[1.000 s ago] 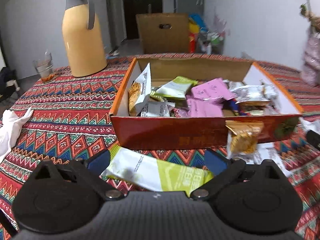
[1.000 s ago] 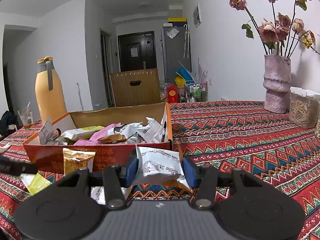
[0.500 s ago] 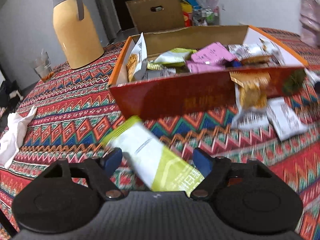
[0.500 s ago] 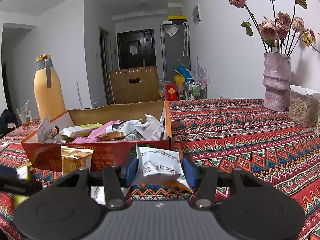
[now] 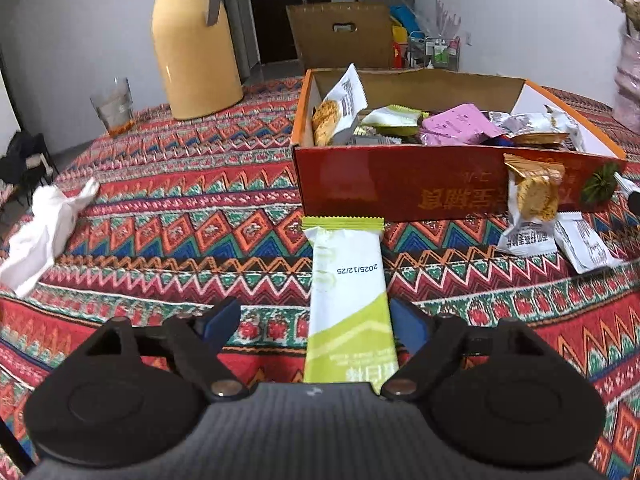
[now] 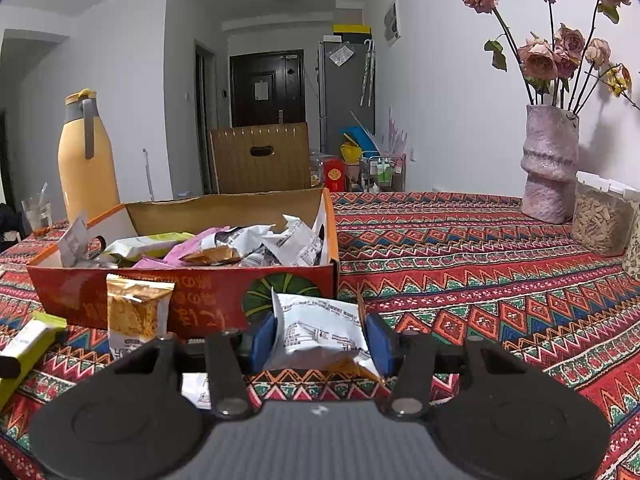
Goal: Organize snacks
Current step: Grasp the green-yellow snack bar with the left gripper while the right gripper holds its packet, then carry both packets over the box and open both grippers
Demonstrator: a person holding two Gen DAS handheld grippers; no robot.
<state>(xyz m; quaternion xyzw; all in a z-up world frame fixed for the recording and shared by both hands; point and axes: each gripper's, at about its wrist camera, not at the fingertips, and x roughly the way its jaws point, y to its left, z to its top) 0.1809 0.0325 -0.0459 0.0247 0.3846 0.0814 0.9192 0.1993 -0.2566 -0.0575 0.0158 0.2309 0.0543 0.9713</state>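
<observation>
The left gripper (image 5: 314, 322) straddles a green bar (image 5: 347, 292) that lies on the tablecloth (image 5: 180, 216) just near of the box (image 5: 400, 188). Its jaws are opening; the bar sits against the right pad with a clear gap at the left pad, so nothing is pinched. The right gripper (image 6: 322, 344) is clamped narrowly on a white packet (image 6: 320, 330), held near the box's right front corner.

The bar lies lengthwise along the fingers, off-centre. A squeeze from here could push it sideways or catch only its edge, and the slick wrapper might slip out on the lift. The white packet is crumpled and could sag loose. A gold packet (image 5: 532, 196) leaning on the box front could topple if bumped.
</observation>
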